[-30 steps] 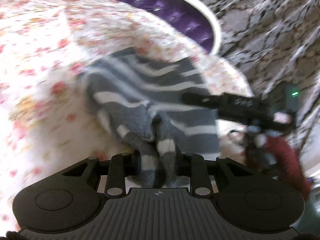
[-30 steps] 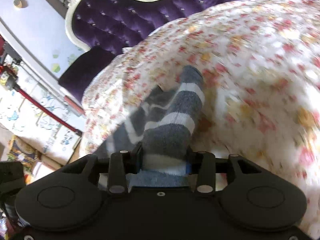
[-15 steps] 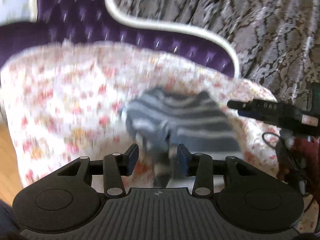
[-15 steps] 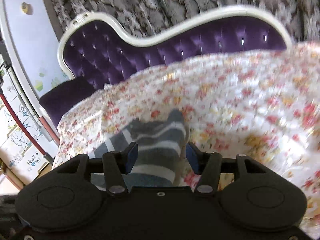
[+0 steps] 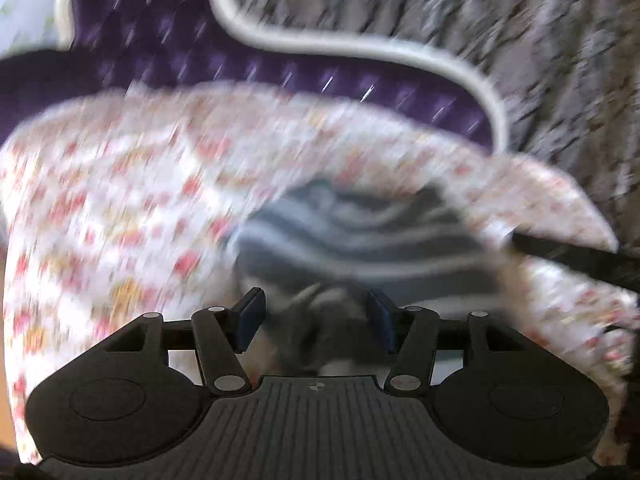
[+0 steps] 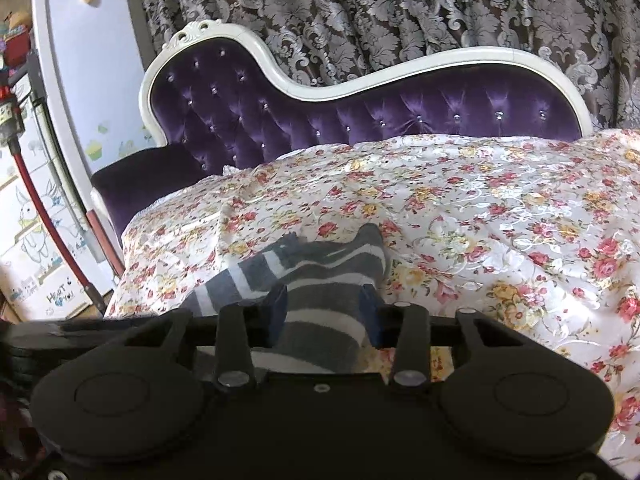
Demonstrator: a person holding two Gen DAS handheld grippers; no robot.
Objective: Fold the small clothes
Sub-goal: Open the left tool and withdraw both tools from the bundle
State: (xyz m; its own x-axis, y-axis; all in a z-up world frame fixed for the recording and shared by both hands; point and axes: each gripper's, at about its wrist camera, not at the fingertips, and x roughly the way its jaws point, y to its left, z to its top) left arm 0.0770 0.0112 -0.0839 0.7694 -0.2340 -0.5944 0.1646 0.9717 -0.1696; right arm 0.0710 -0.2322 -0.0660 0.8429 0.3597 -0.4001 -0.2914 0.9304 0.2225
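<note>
A grey sock with white stripes (image 6: 320,280) lies on the floral cover (image 6: 500,220) of a couch. In the right wrist view my right gripper (image 6: 325,314) has its jaws apart around the sock's near end, which lies loose between the pads. In the blurred left wrist view the sock (image 5: 360,236) lies bunched ahead of my left gripper (image 5: 315,316), whose jaws stand wide apart with a fold of sock between them, not pinched. The dark bar of the other gripper (image 5: 580,260) shows at the right.
The purple tufted couch back with a white frame (image 6: 360,100) rises behind the cover. A patterned curtain (image 6: 400,8) hangs behind it. A white door and a red pole (image 6: 40,200) stand at the left.
Both grippers were shut on the sock a second ago. Both have opened and drawn back, and the sock has dropped onto the cover.
</note>
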